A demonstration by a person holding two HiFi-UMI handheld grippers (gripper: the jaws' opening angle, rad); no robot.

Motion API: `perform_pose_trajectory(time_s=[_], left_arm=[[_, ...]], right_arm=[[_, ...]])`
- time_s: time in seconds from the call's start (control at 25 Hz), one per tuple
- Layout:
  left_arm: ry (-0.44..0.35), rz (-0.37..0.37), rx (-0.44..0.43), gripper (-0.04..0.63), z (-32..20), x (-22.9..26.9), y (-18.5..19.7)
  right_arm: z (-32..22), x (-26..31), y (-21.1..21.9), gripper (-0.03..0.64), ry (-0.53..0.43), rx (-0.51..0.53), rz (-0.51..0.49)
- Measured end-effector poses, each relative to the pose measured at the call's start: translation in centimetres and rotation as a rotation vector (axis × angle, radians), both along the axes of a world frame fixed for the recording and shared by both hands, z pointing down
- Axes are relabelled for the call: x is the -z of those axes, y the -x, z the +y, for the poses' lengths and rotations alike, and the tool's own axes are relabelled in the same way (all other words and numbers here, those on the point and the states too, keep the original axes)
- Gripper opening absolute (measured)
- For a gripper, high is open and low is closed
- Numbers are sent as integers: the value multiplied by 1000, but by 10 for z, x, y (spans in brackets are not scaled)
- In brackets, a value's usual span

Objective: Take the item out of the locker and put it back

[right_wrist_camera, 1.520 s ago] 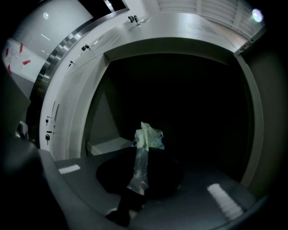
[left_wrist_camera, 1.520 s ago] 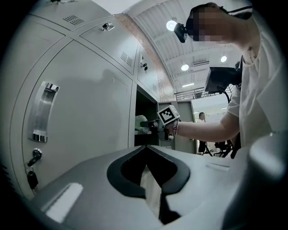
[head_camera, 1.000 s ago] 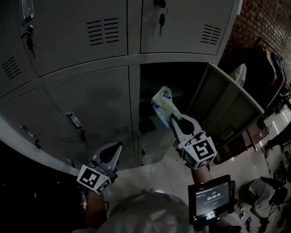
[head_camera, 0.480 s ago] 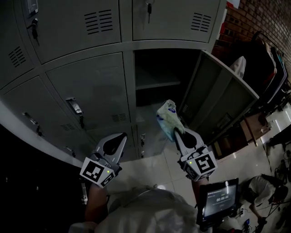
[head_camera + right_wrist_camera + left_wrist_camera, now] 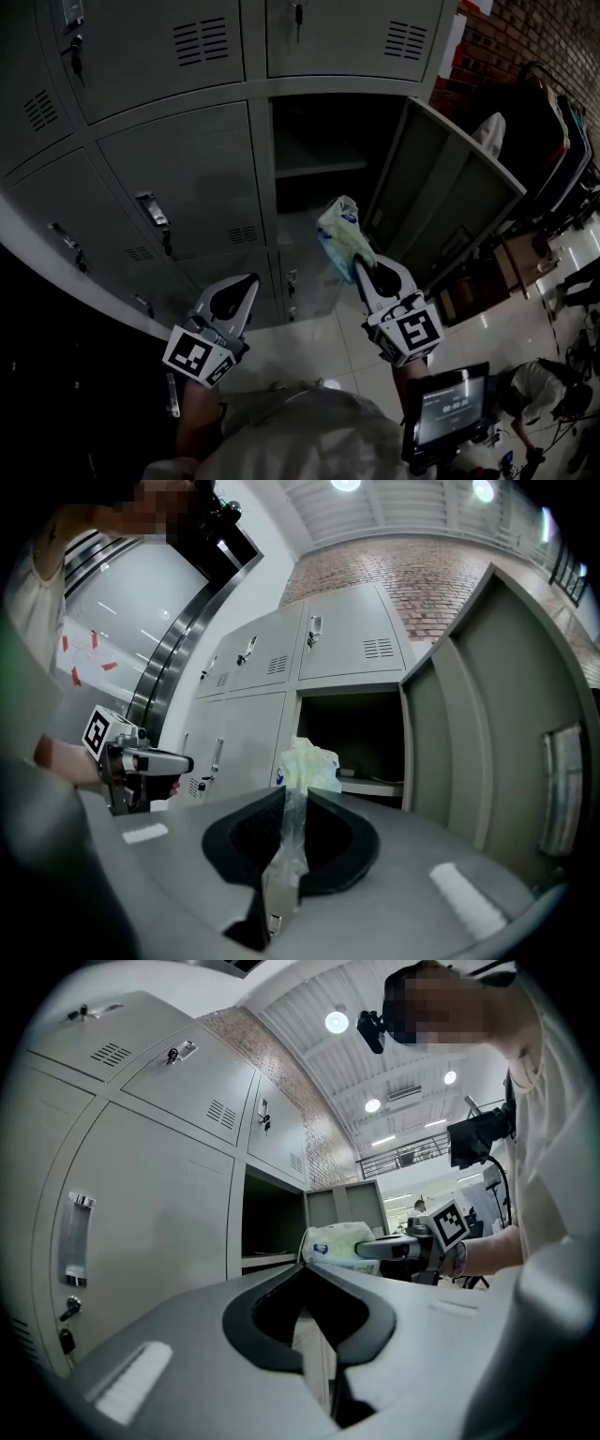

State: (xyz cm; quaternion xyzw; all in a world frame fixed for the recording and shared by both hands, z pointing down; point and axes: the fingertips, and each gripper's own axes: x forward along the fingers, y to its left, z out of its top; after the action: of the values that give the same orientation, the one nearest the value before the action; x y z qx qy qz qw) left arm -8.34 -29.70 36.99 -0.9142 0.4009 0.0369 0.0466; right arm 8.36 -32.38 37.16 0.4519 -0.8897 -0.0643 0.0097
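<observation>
My right gripper (image 5: 359, 266) is shut on the tail of a pale green plastic packet (image 5: 341, 232) with a blue label. The packet hangs in the air just in front of the open locker compartment (image 5: 319, 131), below the level of its shelf (image 5: 317, 167). In the right gripper view the packet (image 5: 306, 764) sticks up from the closed jaws (image 5: 285, 797), with the dark compartment (image 5: 361, 731) behind it. My left gripper (image 5: 247, 282) is shut and empty, low at the left before a closed door. The left gripper view shows its jaws (image 5: 304, 1266) together and the packet (image 5: 336, 1244) beyond.
The open locker door (image 5: 448, 192) swings out to the right of the packet. Closed lockers with handles (image 5: 154, 217) fill the left. A key hangs in the upper door (image 5: 298, 13). Bags hang at the right (image 5: 553, 141). A screen (image 5: 444, 409) sits at my lower right.
The right gripper has drawn the packet back out of the compartment's opening, toward me and lower. The left gripper has hardly moved.
</observation>
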Motion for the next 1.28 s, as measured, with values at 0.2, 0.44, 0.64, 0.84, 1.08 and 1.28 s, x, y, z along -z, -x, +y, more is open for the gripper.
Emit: perform_pose_trajectory(time_s=[0.2,0.44,0.64,0.84,1.08,1.28], left_arm=[[-8,5,19,5,-4,1,6],[-8,7,33,5,-12,2,15],[-8,0,47,5,-27,2,29],[-20,-1,77,5,-50,9,52],[17,-2,78,6,-69,1,66],[16,-6,59,5,-80,1,68]], right_arm=[[-10,9,4,15,-27,6,-9],[-57,39,-1,15,-76,-32,4],[-123,58,0,17,-63,-70,-7],[-180,56,18,18,-23,-94,57],[-230,28,35,21,70,-136,139],[-242,24,45,61,72,-129,184]])
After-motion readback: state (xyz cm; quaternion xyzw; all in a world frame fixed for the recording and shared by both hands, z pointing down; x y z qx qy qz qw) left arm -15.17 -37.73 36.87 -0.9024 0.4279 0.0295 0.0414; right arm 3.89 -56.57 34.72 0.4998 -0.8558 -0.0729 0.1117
